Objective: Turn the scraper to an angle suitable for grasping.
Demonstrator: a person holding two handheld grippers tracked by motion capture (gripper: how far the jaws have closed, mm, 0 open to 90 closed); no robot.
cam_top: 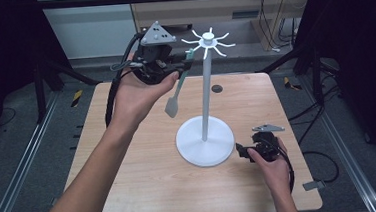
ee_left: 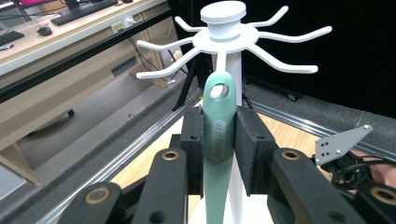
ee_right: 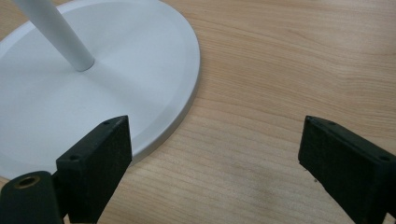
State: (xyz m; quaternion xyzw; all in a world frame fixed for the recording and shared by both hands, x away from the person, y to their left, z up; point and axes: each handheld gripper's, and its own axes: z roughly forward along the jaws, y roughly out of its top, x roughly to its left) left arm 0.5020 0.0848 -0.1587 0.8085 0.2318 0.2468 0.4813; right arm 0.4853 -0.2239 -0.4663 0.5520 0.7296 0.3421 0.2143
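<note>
My left claw (ee_left: pixel 219 140) pinches the light, stiff spatula (ee_left: pixel 218 135) mid-handle, upper centre; my right claw (ee_right: pixel 212 163) sits spread, low right.

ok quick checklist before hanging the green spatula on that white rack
1. Grip: left tool has its jaws closed on the green spatula handle. Ok.
2. Hanging hole: open and above the jaws, facing the white rack. Ok.
3. Height: hole sits below the rack's hooks, so not yet level with one. Not ok.
4. Free hooks: all hooks in sight hang nothing. Ok.
5. Rack steadied: right tool is open beside the base, not gripping it. Not ok.
6. Exact line-up of hole and hook tip: cannot tell.
</note>
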